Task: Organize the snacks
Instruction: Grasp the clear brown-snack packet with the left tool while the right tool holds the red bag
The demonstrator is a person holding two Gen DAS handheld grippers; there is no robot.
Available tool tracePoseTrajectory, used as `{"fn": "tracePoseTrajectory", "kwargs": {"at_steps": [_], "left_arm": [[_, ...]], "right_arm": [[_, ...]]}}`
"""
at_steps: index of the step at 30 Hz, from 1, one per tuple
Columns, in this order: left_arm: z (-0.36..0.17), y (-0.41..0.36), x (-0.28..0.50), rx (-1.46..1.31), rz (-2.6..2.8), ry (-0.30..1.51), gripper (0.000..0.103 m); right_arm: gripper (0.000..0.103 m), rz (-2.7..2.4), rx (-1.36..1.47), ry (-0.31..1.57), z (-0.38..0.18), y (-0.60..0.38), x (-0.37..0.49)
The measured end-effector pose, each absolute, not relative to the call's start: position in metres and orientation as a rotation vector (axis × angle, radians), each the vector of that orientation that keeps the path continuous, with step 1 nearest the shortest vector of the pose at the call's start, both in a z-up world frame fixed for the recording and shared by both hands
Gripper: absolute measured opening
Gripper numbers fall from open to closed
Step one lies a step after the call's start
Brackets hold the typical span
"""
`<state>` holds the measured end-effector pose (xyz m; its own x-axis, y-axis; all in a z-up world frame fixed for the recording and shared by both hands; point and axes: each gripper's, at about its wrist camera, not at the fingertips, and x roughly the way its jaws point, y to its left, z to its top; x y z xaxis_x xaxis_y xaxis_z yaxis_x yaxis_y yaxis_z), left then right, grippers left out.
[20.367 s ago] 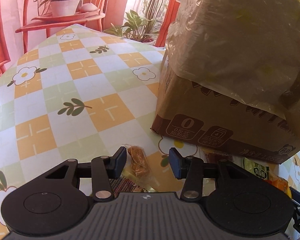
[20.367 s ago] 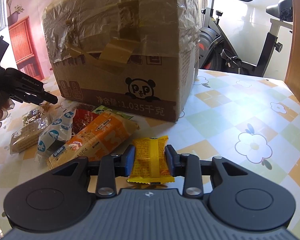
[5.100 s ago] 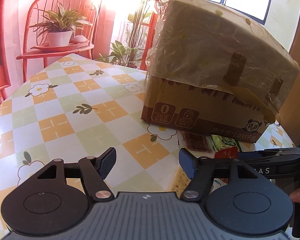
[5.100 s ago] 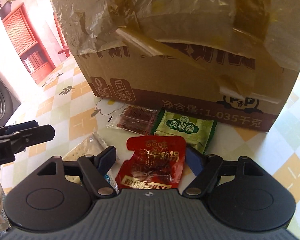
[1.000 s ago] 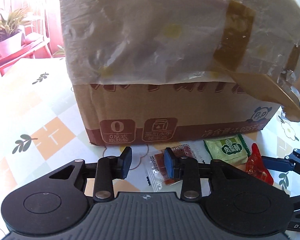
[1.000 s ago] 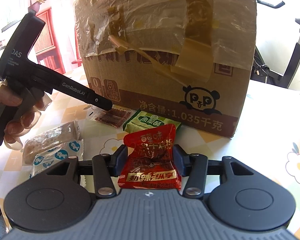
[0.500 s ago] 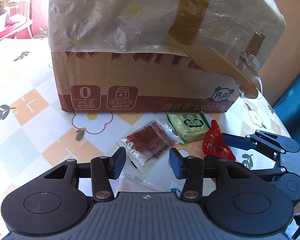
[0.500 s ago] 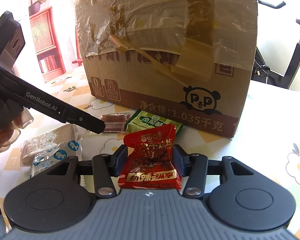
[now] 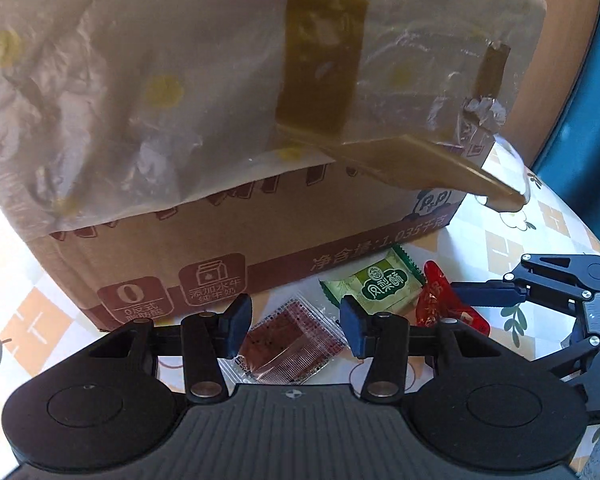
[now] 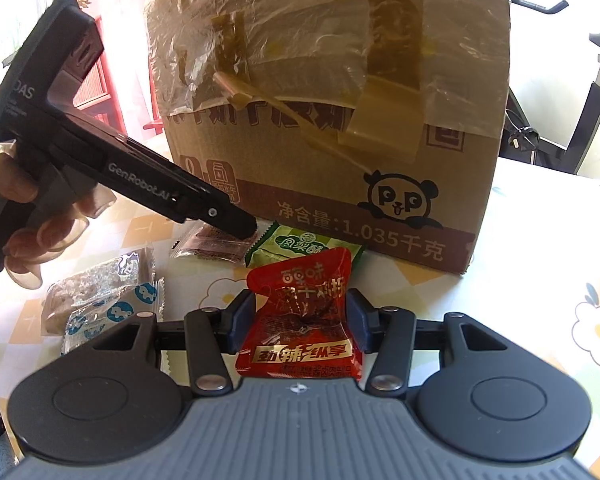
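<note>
My right gripper (image 10: pixel 300 326) is shut on a red snack packet (image 10: pixel 300 320), held just above the table in front of the taped cardboard box (image 10: pixel 340 80). A green packet (image 10: pixel 300 244) lies at the foot of the box. Left of it is a clear packet with a brown slab (image 9: pixel 288 344). My left gripper (image 9: pixel 292 326) is open and straddles that brown packet, which lies flat on the table; the pads do not press it. In the right wrist view the left gripper (image 10: pixel 240 224) points down at it. In the left wrist view the right gripper (image 9: pixel 460 296) and red packet (image 9: pixel 432 280) are at right.
The flower-patterned tablecloth (image 10: pixel 540 240) covers the table. Two clear packets, one with blue print (image 10: pixel 112 312) and one with a biscuit (image 10: pixel 92 284), lie at the left. A person's hand (image 10: pixel 40 220) holds the left gripper. An exercise bike (image 10: pixel 580 120) stands behind the table at right.
The left gripper's jaws have widened, and it has rolled and moved in towards the box, so the brown packet now sits between its fingers. The right gripper has stayed still with the red packet.
</note>
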<state>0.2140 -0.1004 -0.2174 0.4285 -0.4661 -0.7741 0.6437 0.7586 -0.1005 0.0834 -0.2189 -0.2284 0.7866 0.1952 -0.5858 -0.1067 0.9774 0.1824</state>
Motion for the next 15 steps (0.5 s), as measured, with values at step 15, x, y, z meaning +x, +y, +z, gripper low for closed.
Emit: {"fn": "tracePoseTrajectory", "kwargs": {"at_steps": [15], "left_arm": [[-0.222, -0.051, 0.209, 0.051, -0.745, 0.977, 0.058]], "right_arm": [[0.052, 0.163, 0.145, 0.645, -0.229, -0.22, 0.083]]}}
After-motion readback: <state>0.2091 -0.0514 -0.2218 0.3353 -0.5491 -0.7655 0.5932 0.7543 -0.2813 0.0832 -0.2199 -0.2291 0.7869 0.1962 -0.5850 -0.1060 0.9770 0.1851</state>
